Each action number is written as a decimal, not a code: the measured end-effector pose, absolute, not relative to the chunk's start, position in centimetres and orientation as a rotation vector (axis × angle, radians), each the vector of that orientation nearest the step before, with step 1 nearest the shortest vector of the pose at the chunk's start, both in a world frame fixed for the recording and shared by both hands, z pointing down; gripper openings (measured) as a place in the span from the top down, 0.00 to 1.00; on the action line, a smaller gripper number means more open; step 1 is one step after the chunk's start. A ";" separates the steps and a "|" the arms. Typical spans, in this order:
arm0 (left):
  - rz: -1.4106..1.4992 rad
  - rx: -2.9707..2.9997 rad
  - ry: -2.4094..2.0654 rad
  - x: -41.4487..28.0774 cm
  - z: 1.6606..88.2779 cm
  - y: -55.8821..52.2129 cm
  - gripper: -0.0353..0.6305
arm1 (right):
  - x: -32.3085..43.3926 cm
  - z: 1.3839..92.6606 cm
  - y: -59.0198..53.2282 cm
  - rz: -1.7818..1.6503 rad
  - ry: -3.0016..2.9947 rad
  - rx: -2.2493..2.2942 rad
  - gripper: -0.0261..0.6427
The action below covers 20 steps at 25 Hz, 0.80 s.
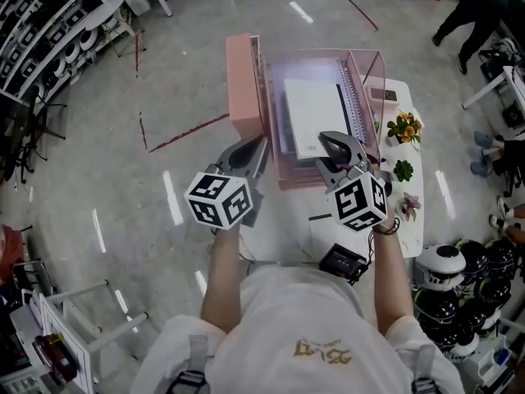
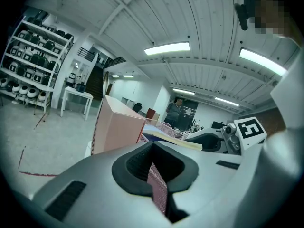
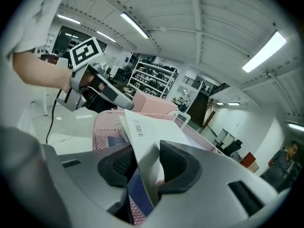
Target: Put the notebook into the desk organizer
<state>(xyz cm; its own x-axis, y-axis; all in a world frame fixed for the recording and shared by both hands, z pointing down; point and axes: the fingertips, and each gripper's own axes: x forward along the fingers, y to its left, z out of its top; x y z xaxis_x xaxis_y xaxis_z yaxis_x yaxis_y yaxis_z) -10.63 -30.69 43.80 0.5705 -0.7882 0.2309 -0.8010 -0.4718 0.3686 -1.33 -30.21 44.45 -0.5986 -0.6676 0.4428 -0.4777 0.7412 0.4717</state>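
Observation:
A pink mesh desk organizer (image 1: pixel 246 89) stands on the white table (image 1: pixel 287 232). A white spiral notebook (image 1: pixel 312 117) lies flat inside it on other books. My left gripper (image 1: pixel 262 148) is at the organizer's near left corner. It is shut on the pink mesh wall (image 2: pixel 159 189), which runs between the pads of the left gripper (image 2: pixel 154 167). My right gripper (image 1: pixel 336 148) reaches over the organizer's front edge. In the right gripper view the notebook's white cover (image 3: pixel 147 132) passes between the right gripper's (image 3: pixel 145 167) jaws, which stand apart and do not press on it.
Small potted plants (image 1: pixel 404 127) stand along the table's right edge. A black device (image 1: pixel 343 261) sits near the front edge. Helmets (image 1: pixel 459 269) are stacked at the right and shelving (image 1: pixel 41 31) at the far left. A person (image 1: pixel 472 11) walks at the top right.

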 end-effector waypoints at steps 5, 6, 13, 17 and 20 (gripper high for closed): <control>0.045 2.365 -1.277 -10.5 44.0 -30.7 0.93 | -1.8 45.7 -30.6 -0.380 -2.312 0.806 0.72; 0.045 2.365 -1.277 -10.6 44.1 -30.7 0.93 | -1.8 45.8 -30.6 -0.373 -2.319 0.807 0.72; 0.051 2.368 -1.265 -10.6 44.2 -30.6 0.92 | -2.4 46.3 -29.7 -0.242 -2.383 0.705 0.61; 0.069 2.372 -1.246 -10.3 44.4 -30.4 0.92 | -2.5 46.4 -29.5 -0.191 -2.407 0.674 0.56; 0.072 2.372 -1.235 -10.2 44.5 -30.3 0.92 | -2.5 46.4 -29.4 -0.174 -2.416 0.652 0.53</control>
